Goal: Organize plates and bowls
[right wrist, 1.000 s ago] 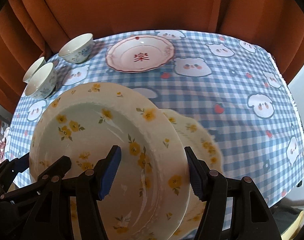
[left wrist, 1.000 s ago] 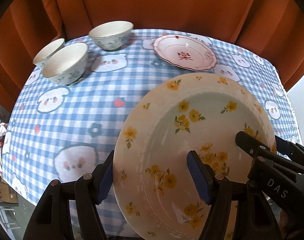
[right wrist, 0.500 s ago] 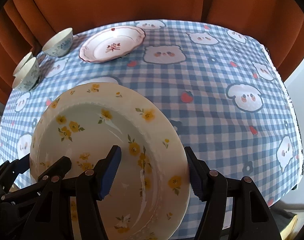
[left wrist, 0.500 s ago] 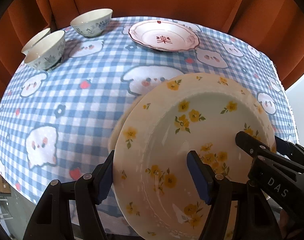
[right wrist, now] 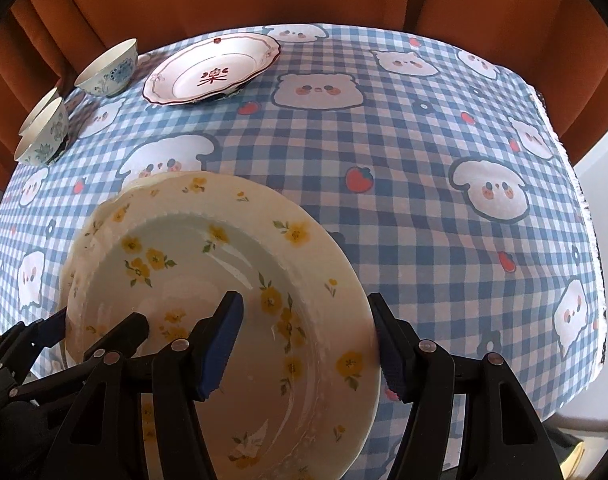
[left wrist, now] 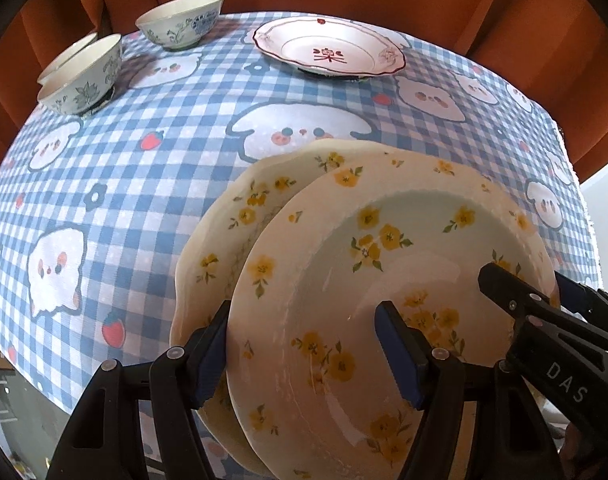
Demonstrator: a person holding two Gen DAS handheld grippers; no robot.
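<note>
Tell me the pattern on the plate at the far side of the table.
White plate with a dark red scalloped rim line and red centre motif; clearest in the left wrist view.

Both wrist views look steeply down, close over yellow-flowered plate; share tablecloth, far bowls.

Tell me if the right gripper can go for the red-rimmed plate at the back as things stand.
Probably not yet: the right gripper is shut on the yellow-flower plate. The cloth toward the red-rimmed plate looks bare, so the path is free once it lets go.
</note>
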